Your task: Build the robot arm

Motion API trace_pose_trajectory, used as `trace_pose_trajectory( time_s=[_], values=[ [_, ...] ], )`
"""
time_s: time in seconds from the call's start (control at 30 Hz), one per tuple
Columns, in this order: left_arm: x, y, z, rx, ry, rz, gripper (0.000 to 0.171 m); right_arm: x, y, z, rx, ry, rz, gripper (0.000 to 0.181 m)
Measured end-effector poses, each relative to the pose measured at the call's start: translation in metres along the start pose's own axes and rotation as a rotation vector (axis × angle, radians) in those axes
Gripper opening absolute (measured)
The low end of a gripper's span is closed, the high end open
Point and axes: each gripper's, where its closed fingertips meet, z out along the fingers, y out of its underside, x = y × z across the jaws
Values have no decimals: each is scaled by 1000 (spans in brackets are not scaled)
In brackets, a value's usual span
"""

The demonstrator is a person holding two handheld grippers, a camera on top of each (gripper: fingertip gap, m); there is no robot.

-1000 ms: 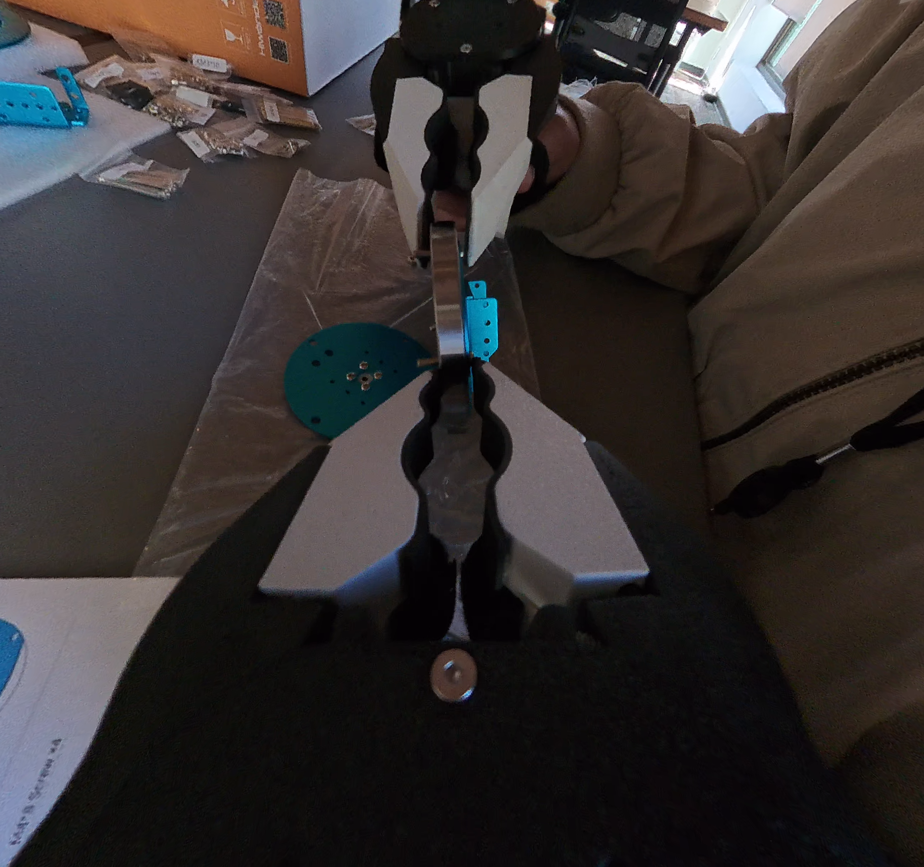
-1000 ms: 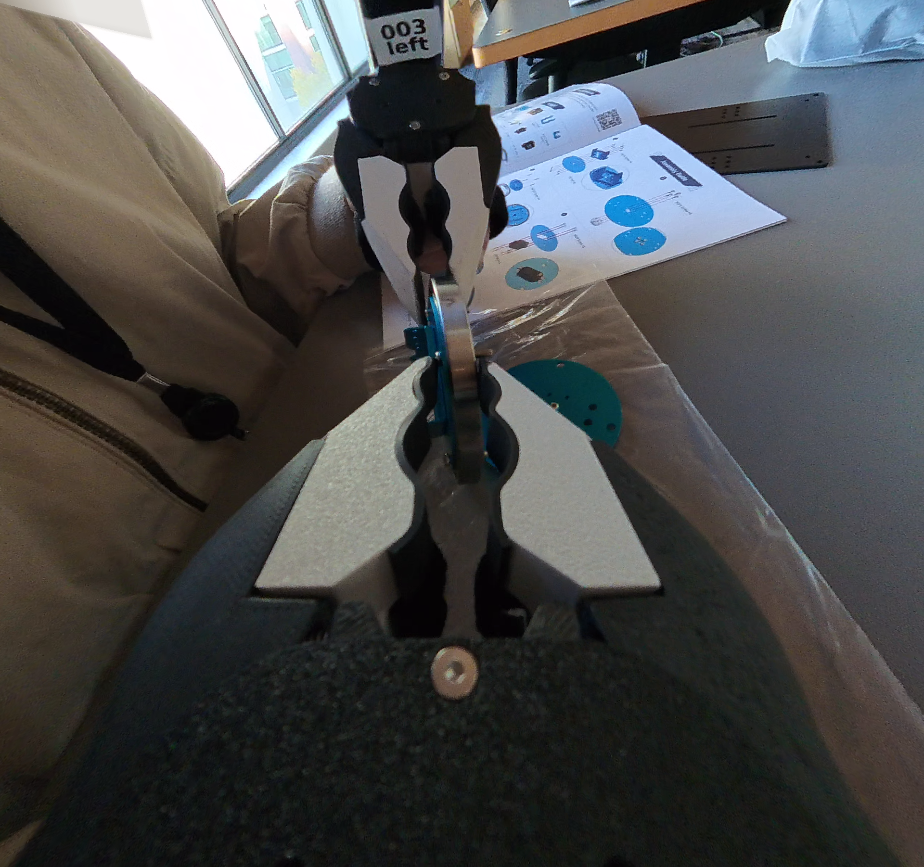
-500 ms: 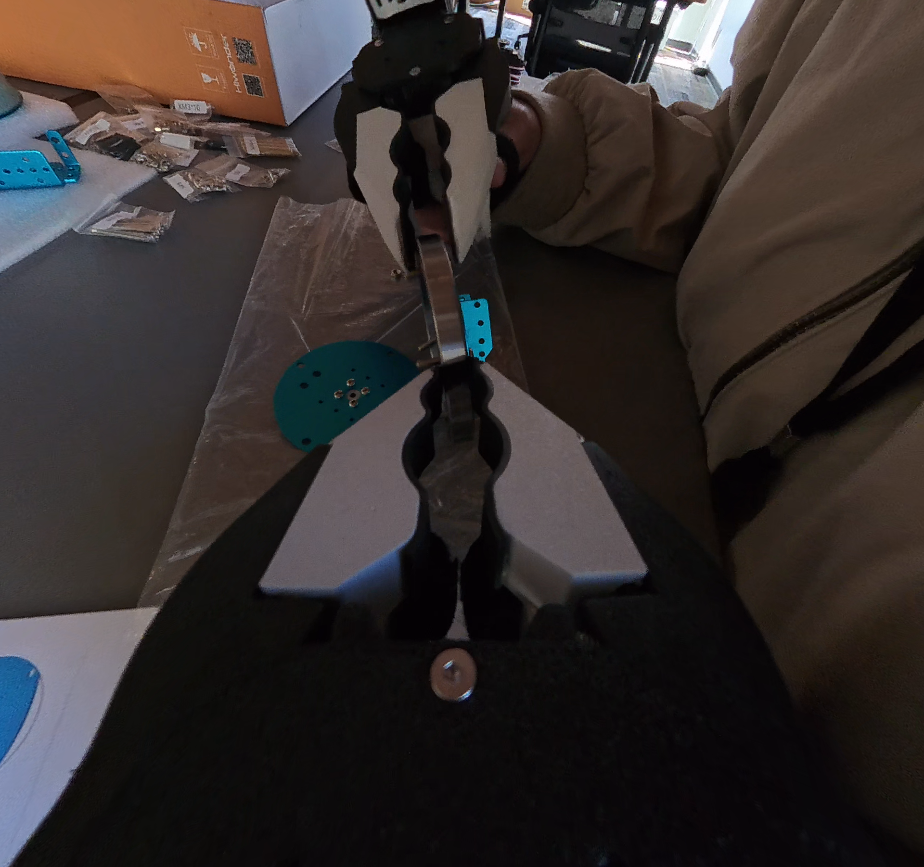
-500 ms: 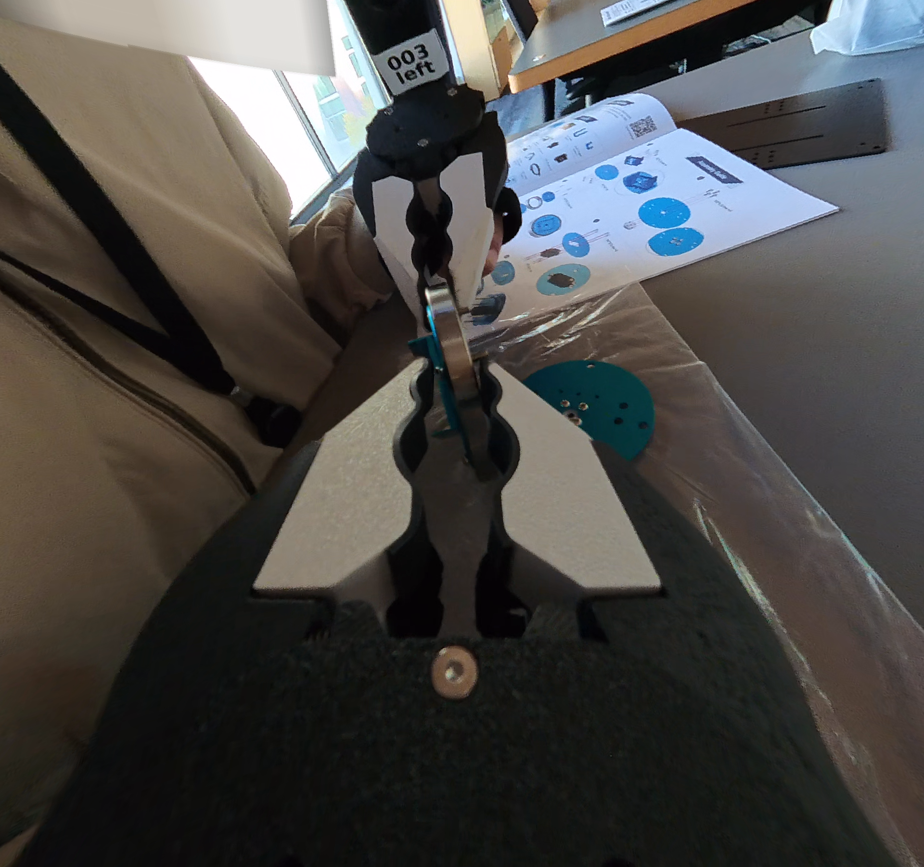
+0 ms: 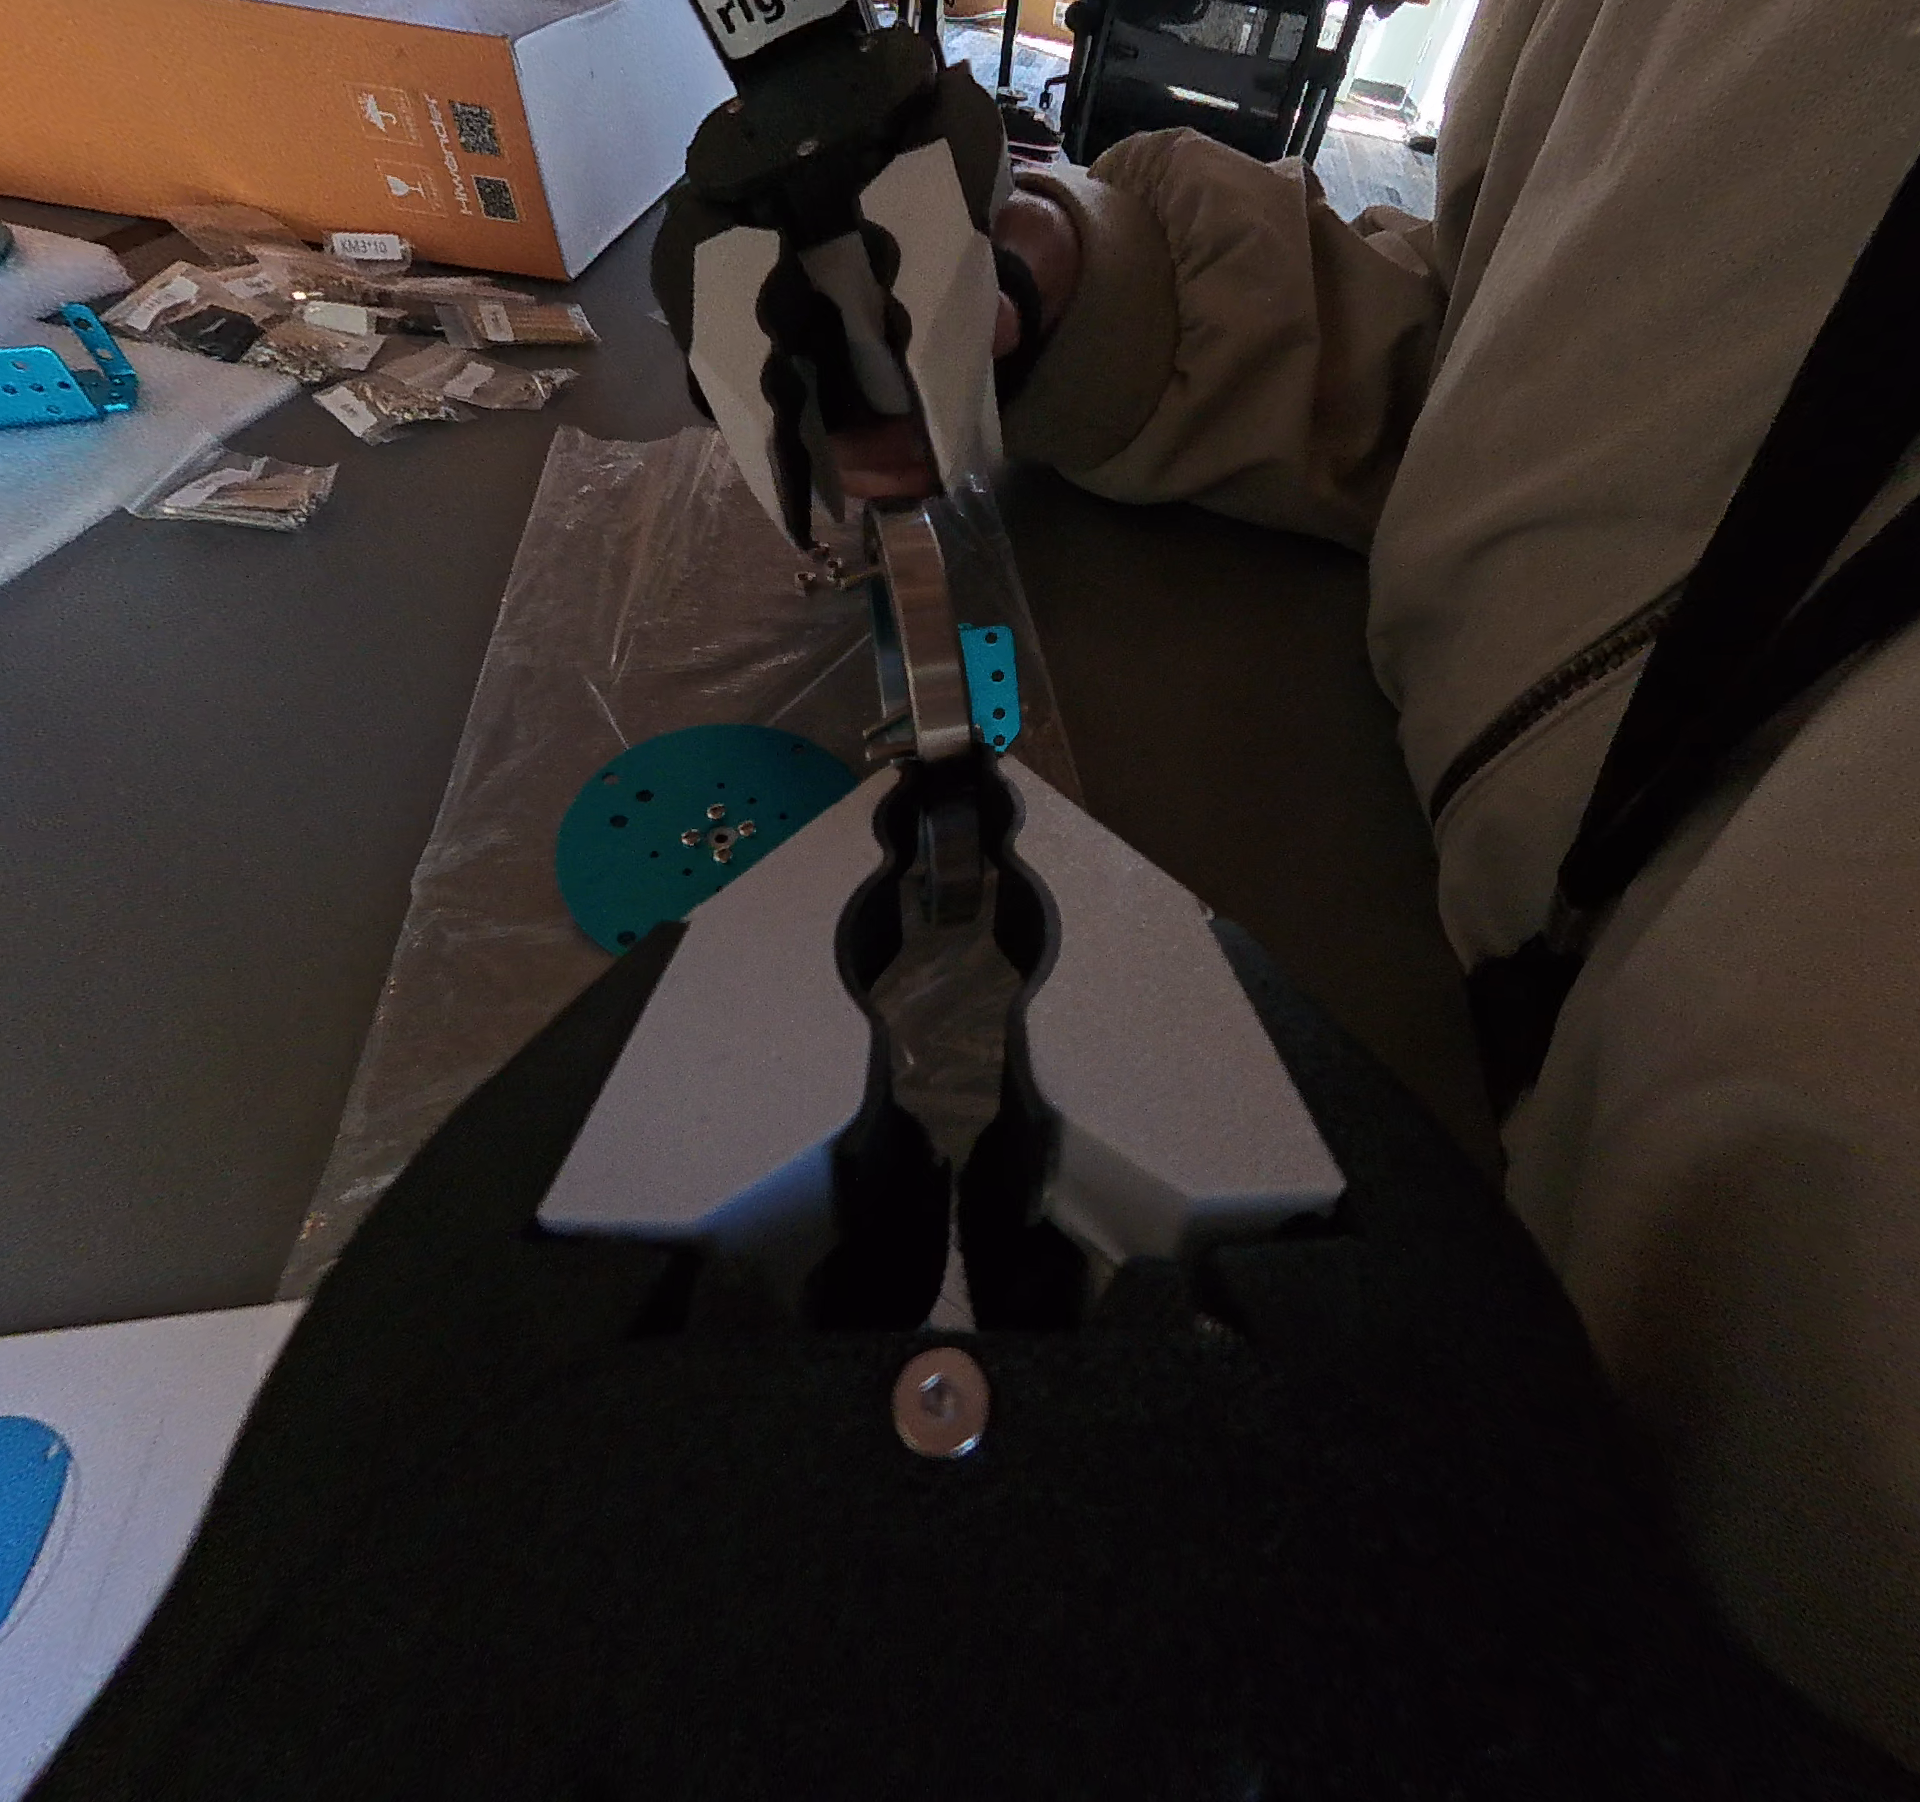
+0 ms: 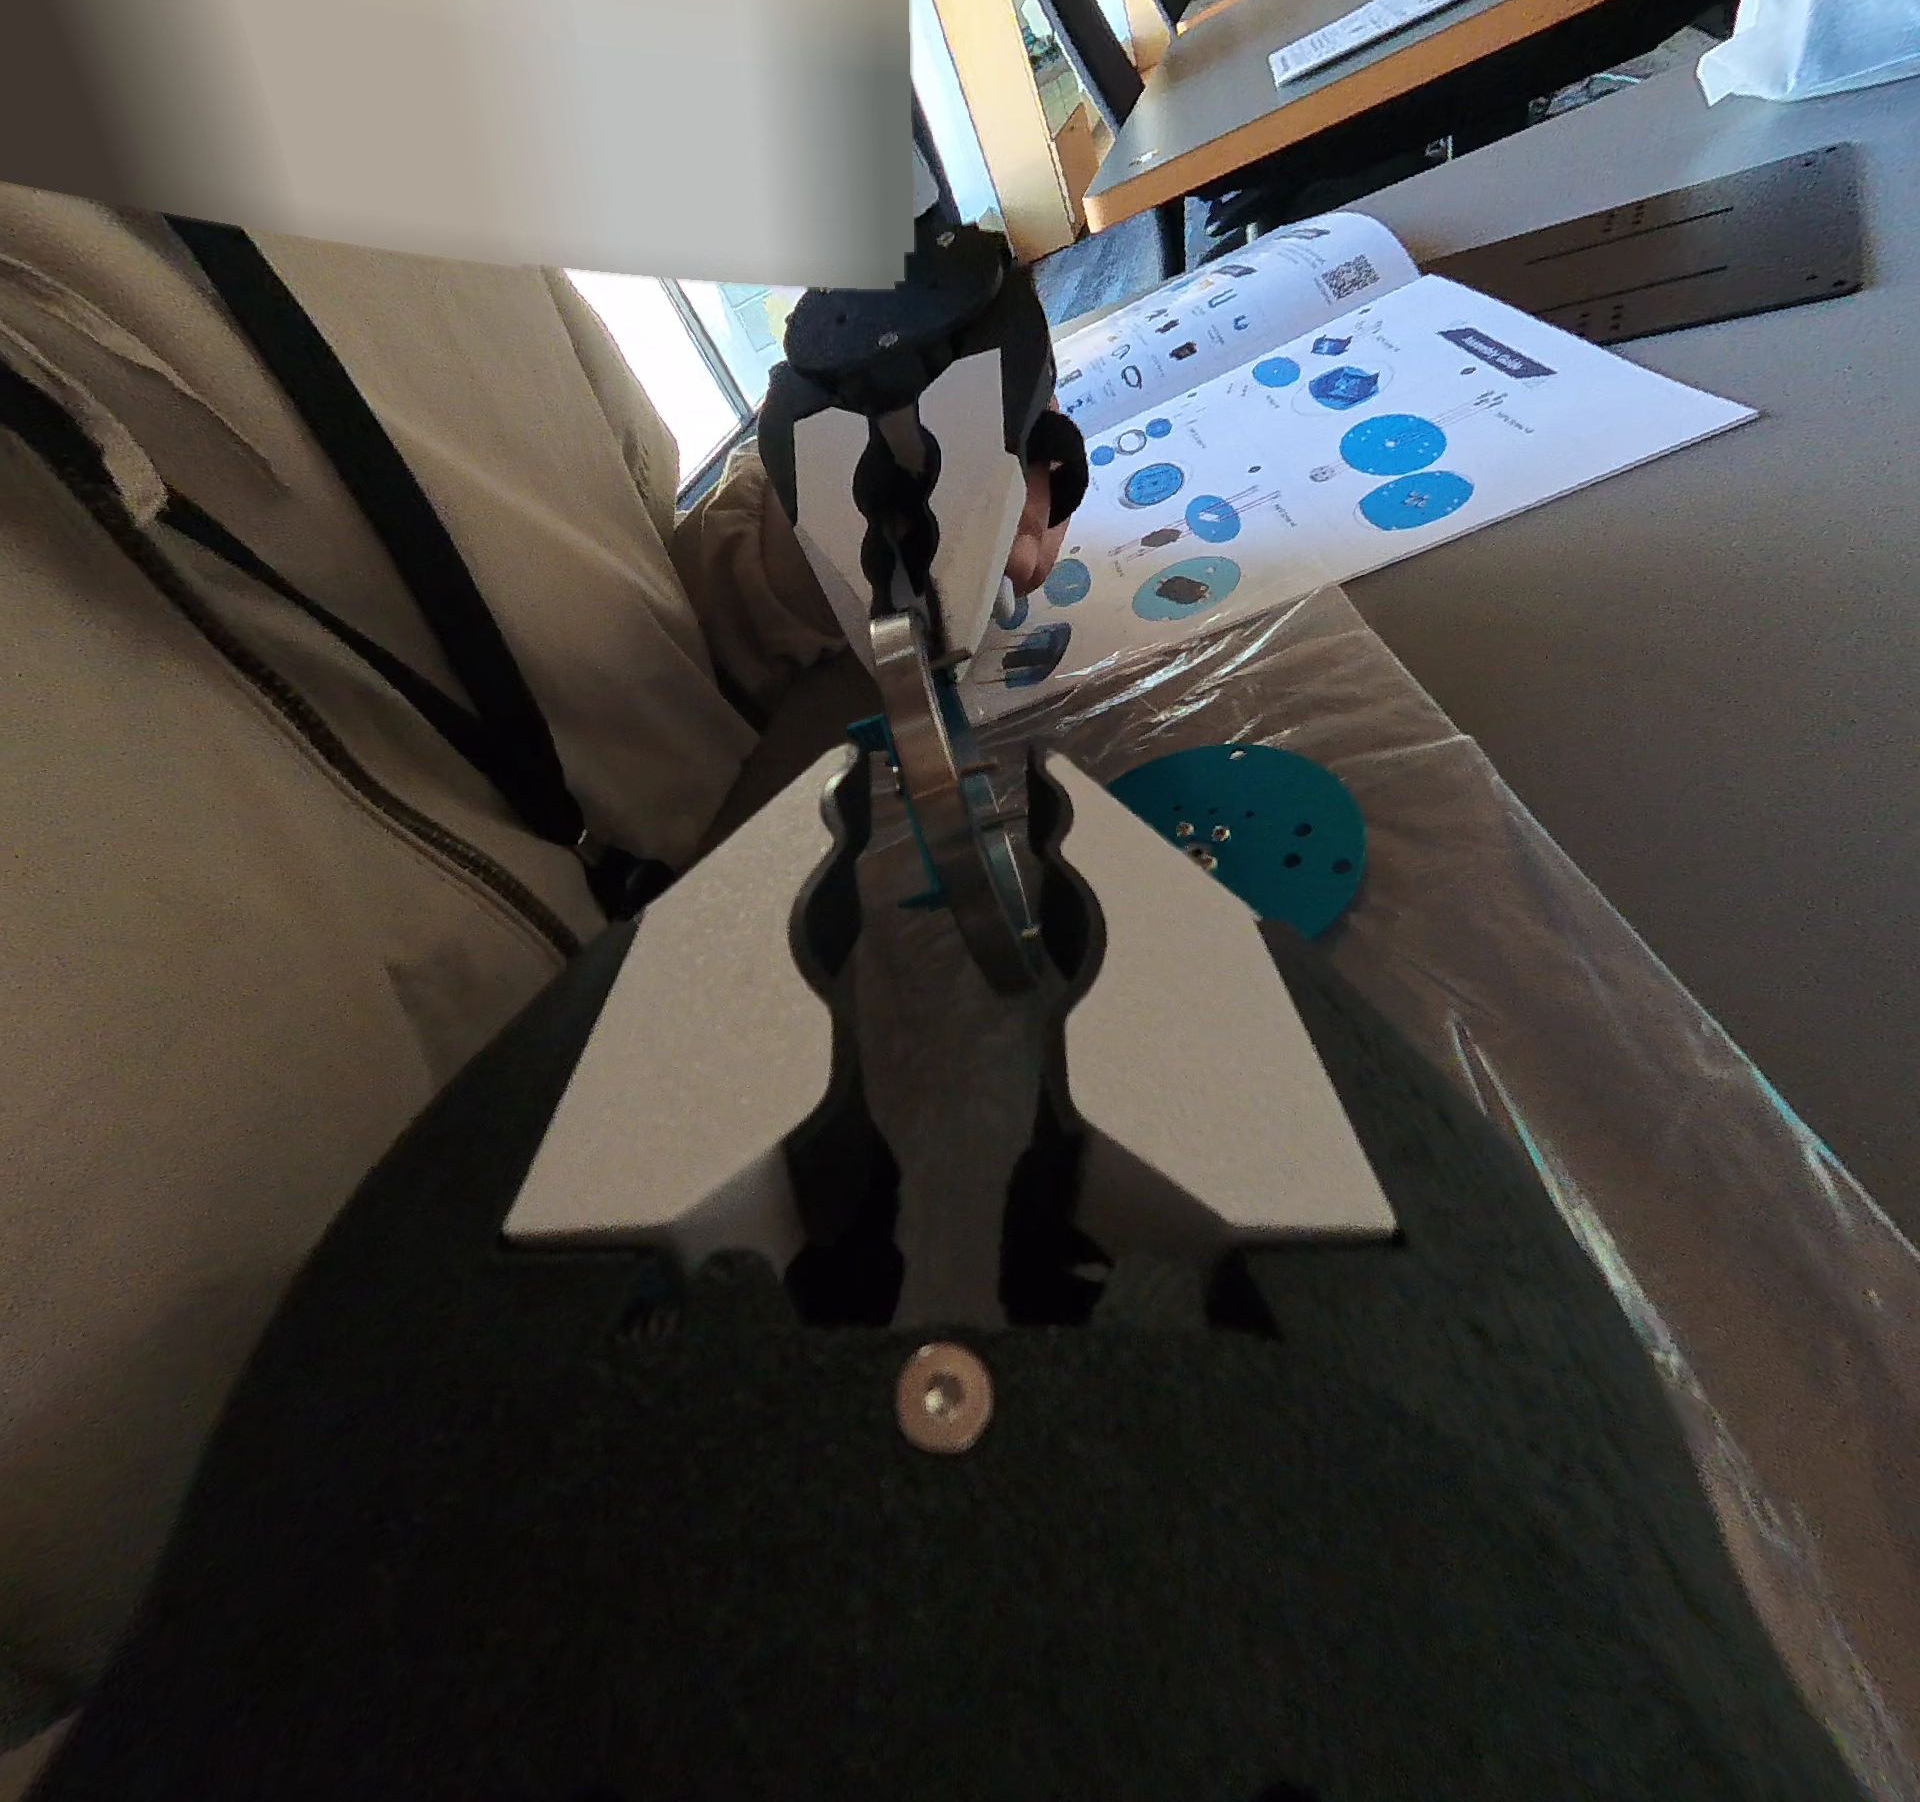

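Right tongs (image 6: 951,817) parted around a silver ring (image 6: 940,796), left tongs (image 6: 914,599) pinching its far edge; teal disc (image 6: 1247,838) just right, booklet (image 6: 1382,443) beyond.

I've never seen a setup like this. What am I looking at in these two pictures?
There is no robot. A person holds tongs in each hand, and each pair carries a camera looking along its fingers. One picture is from the left tongs, the other from the right tongs, and the two face each other. The left tongs are shut on a metal ring with a blue bracket beside it. The right tongs stand open around its other end. On the grey table lie a plastic sheet with a teal disc, a booklet, small bags and an orange box.
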Motion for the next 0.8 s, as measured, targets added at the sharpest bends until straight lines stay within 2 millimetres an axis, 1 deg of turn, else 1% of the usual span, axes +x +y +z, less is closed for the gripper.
trace_pose_trajectory(
  time_s=[0.2,0.37,0.5,0.57,0.6,0.63,0.7,0.73,0.77,0.8],
  values=[
    [-1,1,-1,3,5,-15,11,3,5,0,-39,37,-49,34],
    [-1,1,-1,3,3,-15,11,1,1,0,-15,29,-51,37],
    [-1,1,-1,5,-2,-17,11,2,7,5,-72,53,-77,35],
    [-1,1,-1,6,-2,-16,11,0,-1,3,-39,60,-91,35],
    [-1,0,0,6,-3,-15,11,3,-7,0,-27,80,-75,36],
    [-1,0,0,6,-3,-14,11,11,-13,-4,-26,121,-51,35],
    [0,0,0,4,-2,-11,11,38,-18,-14,-75,235,-15,33],
    [0,0,0,4,-1,-10,11,51,-17,-17,-124,271,0,33],
    [0,0,0,3,0,-7,11,61,-11,-16,-191,282,23,34],
    [1,0,0,2,1,-5,11,68,-1,-11,-275,272,58,34]
  ],
)
